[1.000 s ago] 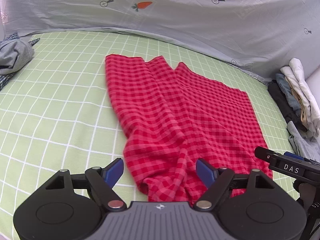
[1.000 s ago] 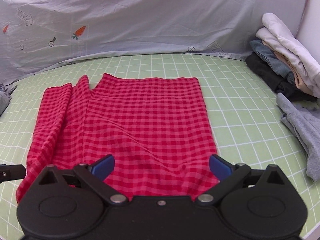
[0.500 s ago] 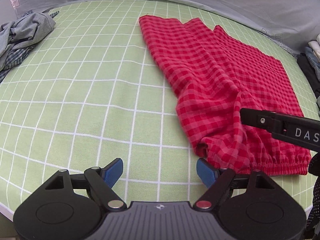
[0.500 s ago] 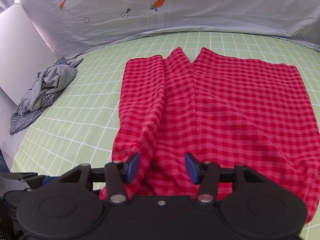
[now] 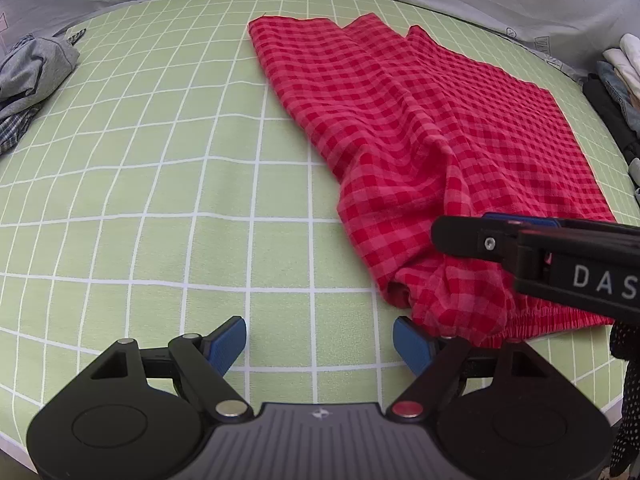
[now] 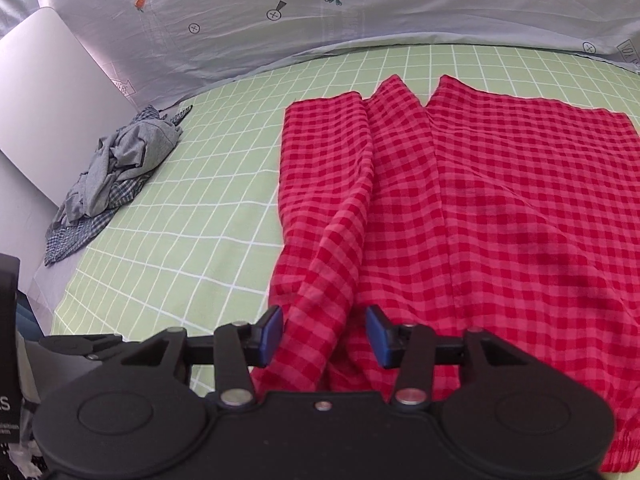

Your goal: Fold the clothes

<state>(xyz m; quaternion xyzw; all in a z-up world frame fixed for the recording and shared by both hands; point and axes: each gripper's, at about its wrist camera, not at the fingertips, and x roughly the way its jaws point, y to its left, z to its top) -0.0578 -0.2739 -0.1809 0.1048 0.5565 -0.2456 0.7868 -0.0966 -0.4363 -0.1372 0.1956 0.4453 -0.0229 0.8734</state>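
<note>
Red checked trousers lie spread on the green grid sheet, waistband toward me; they also show in the right wrist view. My left gripper is open and empty over bare sheet, just left of the waistband corner. My right gripper is open, its jaws either side of a raised fold of the trousers at the waistband's left part. From the left wrist view the right gripper reaches in from the right over the bunched waistband.
The green grid sheet covers the bed. A crumpled grey and plaid heap lies at the far left, also in the left wrist view. Stacked folded clothes sit at the right edge. A grey carrot-print sheet hangs behind.
My left gripper moved left off the trousers to bare sheet. My right gripper swung to the waistband's left part, narrowed, and now straddles a fold.
</note>
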